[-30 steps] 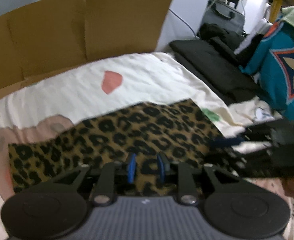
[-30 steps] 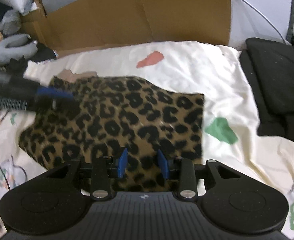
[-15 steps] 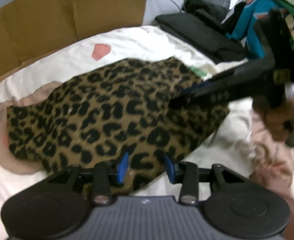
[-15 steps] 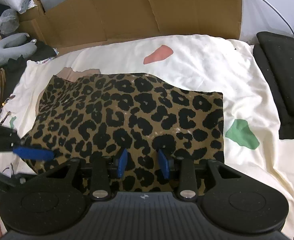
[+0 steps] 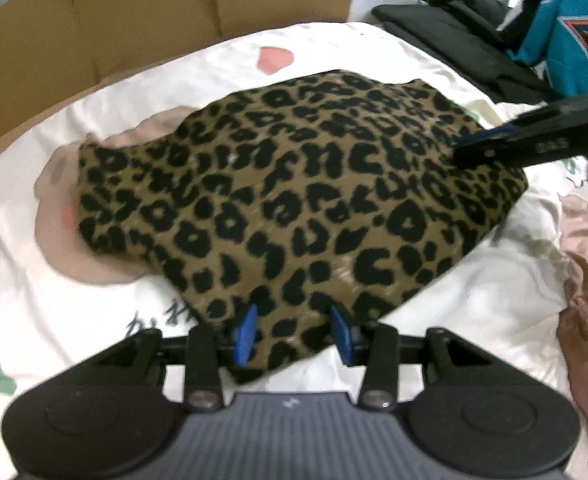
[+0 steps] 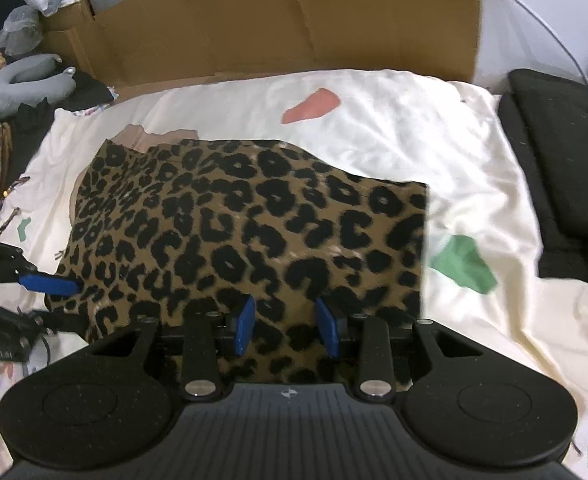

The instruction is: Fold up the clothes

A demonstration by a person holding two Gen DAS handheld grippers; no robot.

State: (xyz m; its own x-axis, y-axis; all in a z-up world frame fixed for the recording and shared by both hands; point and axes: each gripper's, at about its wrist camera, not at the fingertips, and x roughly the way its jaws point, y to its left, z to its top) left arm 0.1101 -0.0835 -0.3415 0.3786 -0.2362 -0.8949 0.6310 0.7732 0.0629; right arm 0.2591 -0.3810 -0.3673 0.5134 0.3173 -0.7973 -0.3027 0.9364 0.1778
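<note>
Fuzzy knit leopard garment [image 6: 249,224] on smooth cotton sheet [image 6: 406,128].

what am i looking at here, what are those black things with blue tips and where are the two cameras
They are hand-held grippers, one in each of a person's hands, each with two blue-tipped fingers and a fisheye camera looking along them. One picture comes from the left gripper, the other from the right gripper. A folded leopard-print garment lies on a cream bedsheet with coloured patches, brown cardboard behind it. Both grippers are open at the garment's near edge, gripping nothing. Each also shows from the side in the other's view.
</note>
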